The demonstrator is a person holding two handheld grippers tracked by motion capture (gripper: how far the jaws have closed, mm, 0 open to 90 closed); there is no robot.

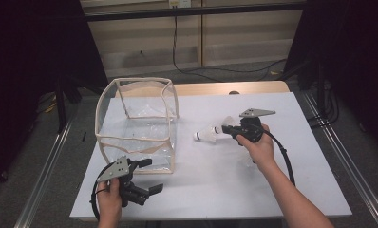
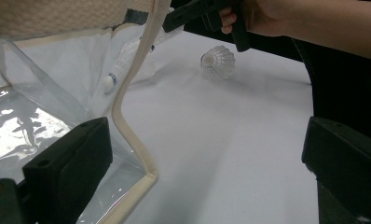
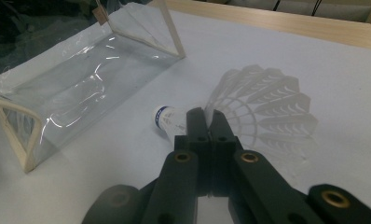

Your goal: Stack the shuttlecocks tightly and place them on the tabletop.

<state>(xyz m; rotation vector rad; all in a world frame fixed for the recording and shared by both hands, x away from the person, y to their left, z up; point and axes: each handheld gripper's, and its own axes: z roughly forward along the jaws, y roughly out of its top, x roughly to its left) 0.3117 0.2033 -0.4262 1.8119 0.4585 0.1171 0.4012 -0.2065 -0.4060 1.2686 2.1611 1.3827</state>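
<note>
Black jaws of the right gripper (image 3: 207, 122) pinch together on the feather skirt of the white shuttlecock (image 1: 211, 133), held just above the table (image 1: 272, 190) right of the clear bag (image 1: 137, 126). Thin feathers could slip free or crush, dropping it short.

The left gripper (image 1: 146, 175) stands open at the bag's near corner.

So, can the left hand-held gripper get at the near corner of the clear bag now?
Probably yes: the left hand-held gripper is open beside the clear bag, whose cream edge lies between its jaws.
</note>
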